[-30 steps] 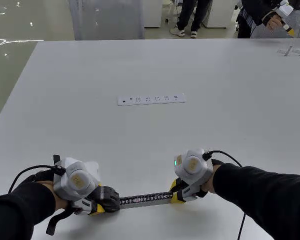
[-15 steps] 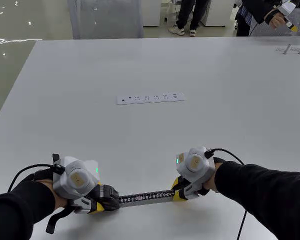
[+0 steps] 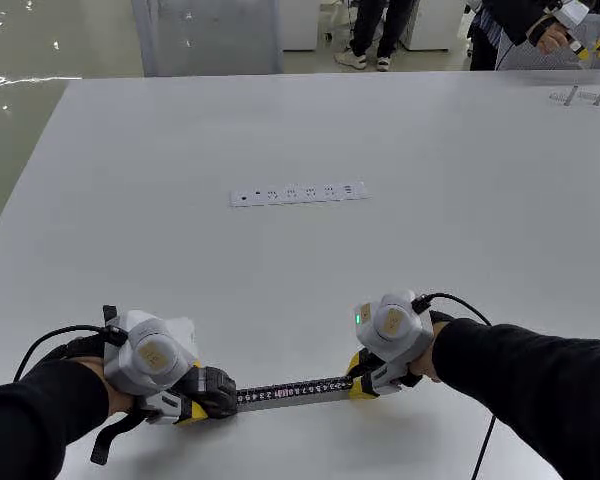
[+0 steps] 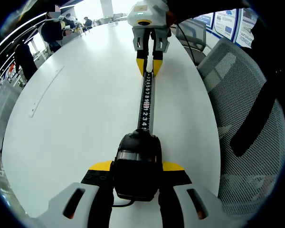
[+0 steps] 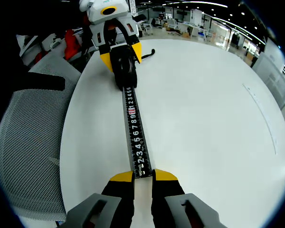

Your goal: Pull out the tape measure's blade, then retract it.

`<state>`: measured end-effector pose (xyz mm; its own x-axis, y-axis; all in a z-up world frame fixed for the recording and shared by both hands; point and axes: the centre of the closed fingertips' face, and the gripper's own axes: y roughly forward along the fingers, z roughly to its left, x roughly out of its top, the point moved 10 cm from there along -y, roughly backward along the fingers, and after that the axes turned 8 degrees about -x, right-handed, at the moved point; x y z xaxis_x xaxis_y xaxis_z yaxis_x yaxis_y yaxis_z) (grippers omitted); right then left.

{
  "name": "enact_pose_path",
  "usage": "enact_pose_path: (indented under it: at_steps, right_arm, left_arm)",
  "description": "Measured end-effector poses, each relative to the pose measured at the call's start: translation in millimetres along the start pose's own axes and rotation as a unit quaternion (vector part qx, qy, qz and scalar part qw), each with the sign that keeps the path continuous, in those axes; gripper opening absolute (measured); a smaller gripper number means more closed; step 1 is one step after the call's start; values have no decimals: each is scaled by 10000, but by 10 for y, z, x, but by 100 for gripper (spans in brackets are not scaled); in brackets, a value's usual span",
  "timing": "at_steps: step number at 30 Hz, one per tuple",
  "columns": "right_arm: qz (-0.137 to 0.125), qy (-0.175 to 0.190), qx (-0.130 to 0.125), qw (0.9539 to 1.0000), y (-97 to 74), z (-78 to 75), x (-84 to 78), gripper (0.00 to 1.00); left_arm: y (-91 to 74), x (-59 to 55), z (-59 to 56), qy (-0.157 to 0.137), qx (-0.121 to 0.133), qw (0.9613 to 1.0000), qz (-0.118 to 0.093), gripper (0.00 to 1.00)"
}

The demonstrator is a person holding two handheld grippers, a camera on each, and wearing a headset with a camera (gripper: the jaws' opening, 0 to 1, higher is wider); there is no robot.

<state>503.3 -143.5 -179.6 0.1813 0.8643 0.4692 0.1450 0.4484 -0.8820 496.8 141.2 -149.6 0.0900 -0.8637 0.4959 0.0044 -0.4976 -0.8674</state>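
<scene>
The black tape measure case (image 3: pixel 216 391) lies on the white table near its front edge, with my left gripper (image 3: pixel 194 405) shut on it. Its dark numbered blade (image 3: pixel 294 391) runs flat to the right, and my right gripper (image 3: pixel 358 386) is shut on its tip. In the left gripper view the case (image 4: pixel 137 164) sits between my yellow-tipped left gripper (image 4: pixel 137 167), and the blade (image 4: pixel 146 102) stretches away to the right gripper (image 4: pixel 149 66). In the right gripper view my right gripper (image 5: pixel 142 175) pinches the blade (image 5: pixel 133 128), which leads to the case (image 5: pixel 123 66) in the left gripper (image 5: pixel 120 53).
A white strip of sockets (image 3: pixel 295 193) is set into the middle of the white table (image 3: pixel 430 200). Small clear items (image 3: pixel 578 97) lie at the far right corner, and people stand beyond the far edge. A grey mesh chair (image 4: pixel 247 109) is close behind the table's near edge.
My right gripper has edged a little to the right with the blade tip, so slightly more blade shows. The left gripper and case have stayed put.
</scene>
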Motion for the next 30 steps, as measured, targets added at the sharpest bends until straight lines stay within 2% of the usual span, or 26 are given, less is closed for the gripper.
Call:
enact_pose_path:
  at_steps: [30]
  right_arm:
    - [65, 54, -26, 10000, -55, -33, -116, 9]
  left_arm:
    - [-5, 3, -4, -23, 12, 10000, -12, 31]
